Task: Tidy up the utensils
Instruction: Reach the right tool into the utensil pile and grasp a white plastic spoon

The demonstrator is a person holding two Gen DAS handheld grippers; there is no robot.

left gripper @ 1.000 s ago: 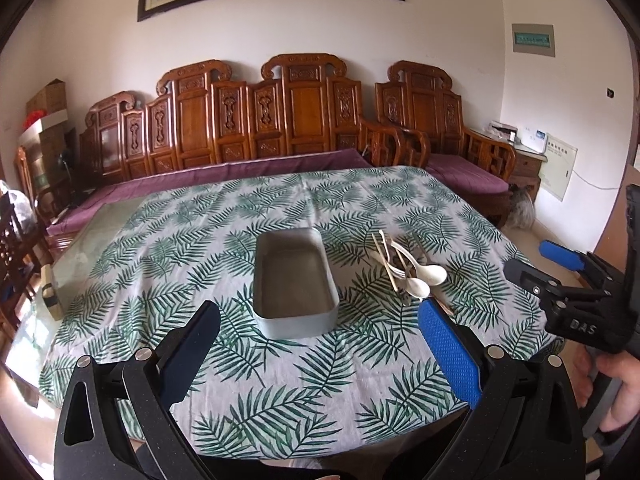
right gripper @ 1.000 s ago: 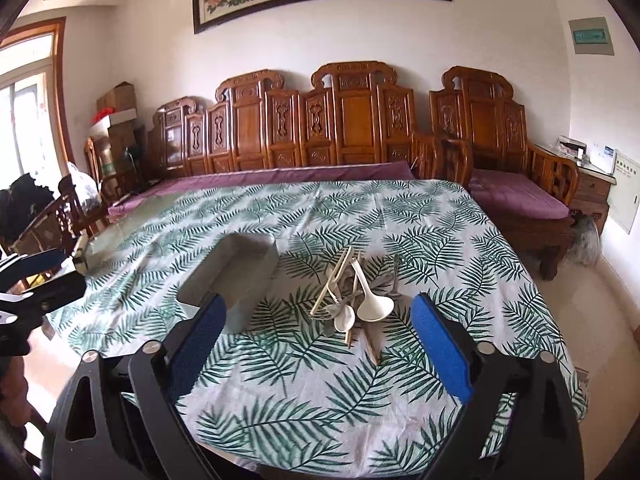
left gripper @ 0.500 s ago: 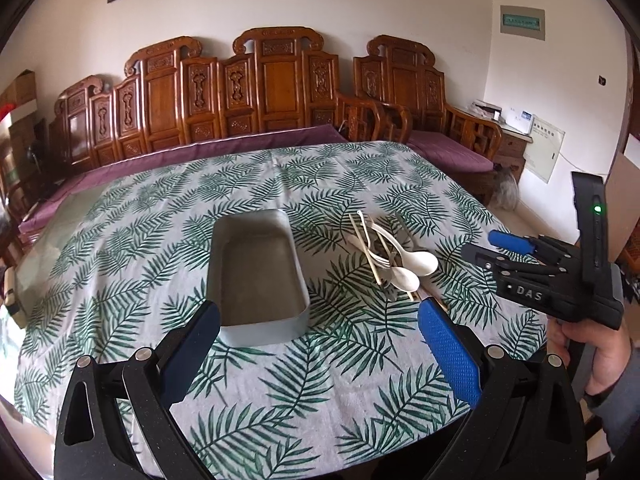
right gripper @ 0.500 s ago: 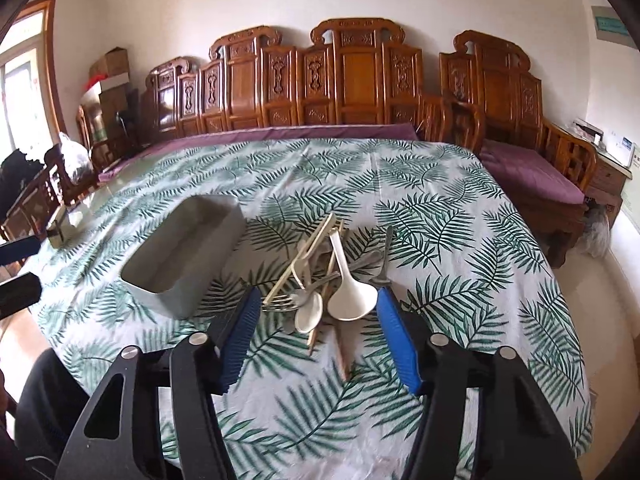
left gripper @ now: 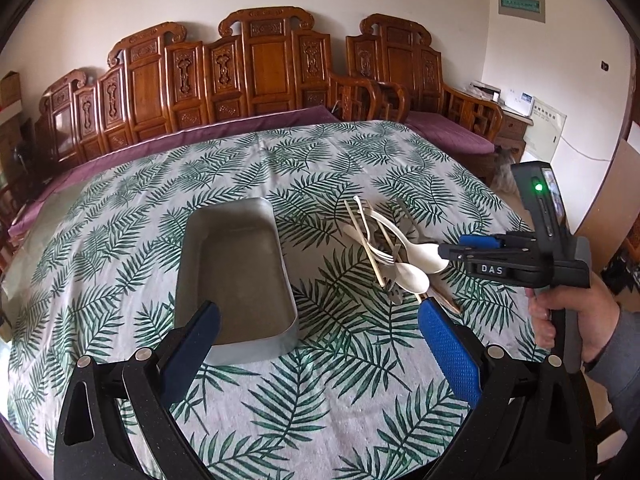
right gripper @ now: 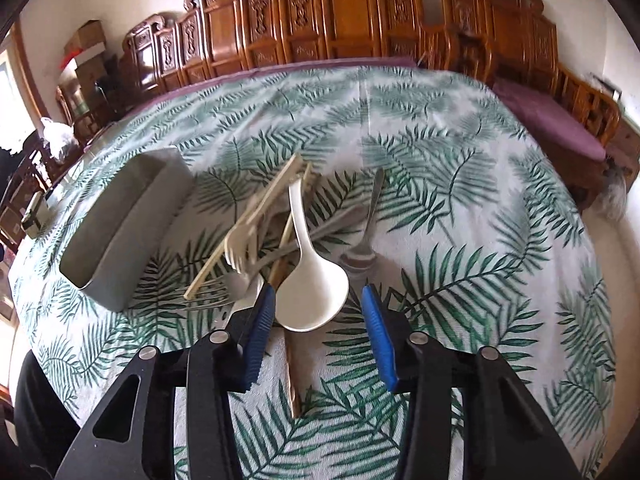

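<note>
A pile of utensils lies on the leaf-print tablecloth (left gripper: 312, 392): a big white spoon (right gripper: 308, 280), a smaller white spoon (left gripper: 410, 276), a white plastic fork (right gripper: 240, 240), a metal fork (right gripper: 216, 292), a metal spoon (right gripper: 366, 240) and chopsticks (right gripper: 248, 224). An empty grey rectangular tray (left gripper: 236, 276) stands left of the pile; it also shows in the right wrist view (right gripper: 120, 224). My right gripper (right gripper: 316, 312) is open, with its blue pads either side of the big white spoon's bowl. My left gripper (left gripper: 316, 328) is open and empty, near the tray's front end.
Carved wooden chairs and a bench with purple cushions (left gripper: 280, 80) line the far side of the table. The table's near edge runs just under both grippers. A small object (right gripper: 34, 216) sits at the table's left edge.
My right gripper has moved forward and down to the pile and narrowed around the big white spoon. My left gripper has moved closer to the tray.
</note>
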